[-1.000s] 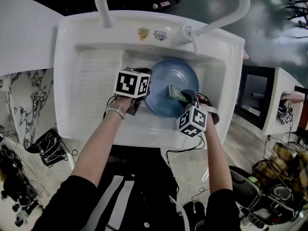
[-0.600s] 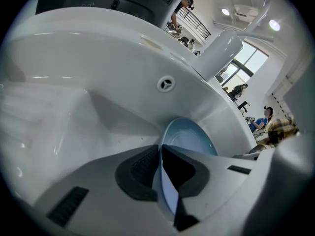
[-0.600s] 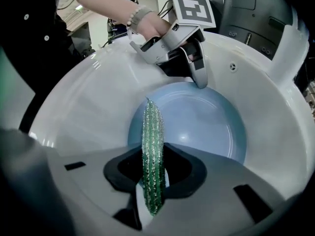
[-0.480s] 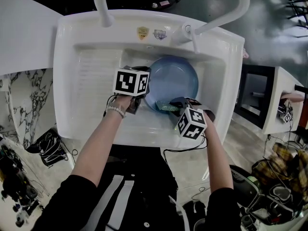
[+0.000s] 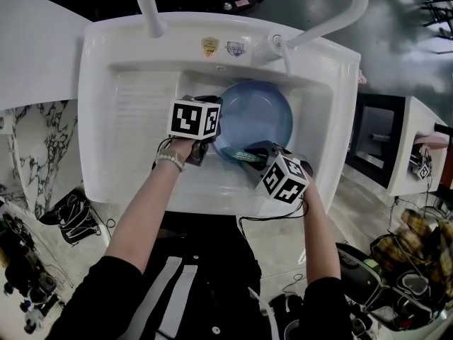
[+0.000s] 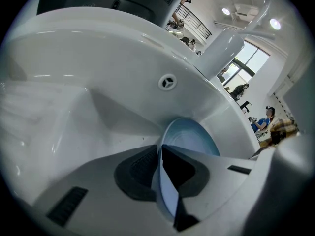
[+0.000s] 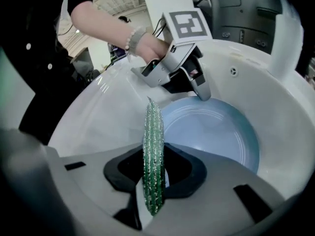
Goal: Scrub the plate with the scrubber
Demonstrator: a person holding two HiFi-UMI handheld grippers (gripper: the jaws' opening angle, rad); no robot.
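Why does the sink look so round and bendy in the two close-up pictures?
Left gripper view: the wide-angle lens bends the sink and leaves dark corners. Right gripper view: same bending, and the green scrubber sparkles with tiny glints. Head view: lines bend less, and the white sink looks very bright.

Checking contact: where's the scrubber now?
Head view: scrubber clamped in the right gripper, at the near rim of the blue plate, inside the sink.

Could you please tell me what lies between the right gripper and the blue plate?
The thin green scrubber, clamped by the right gripper, sticks out toward the round blue plate; the right gripper view shows it.
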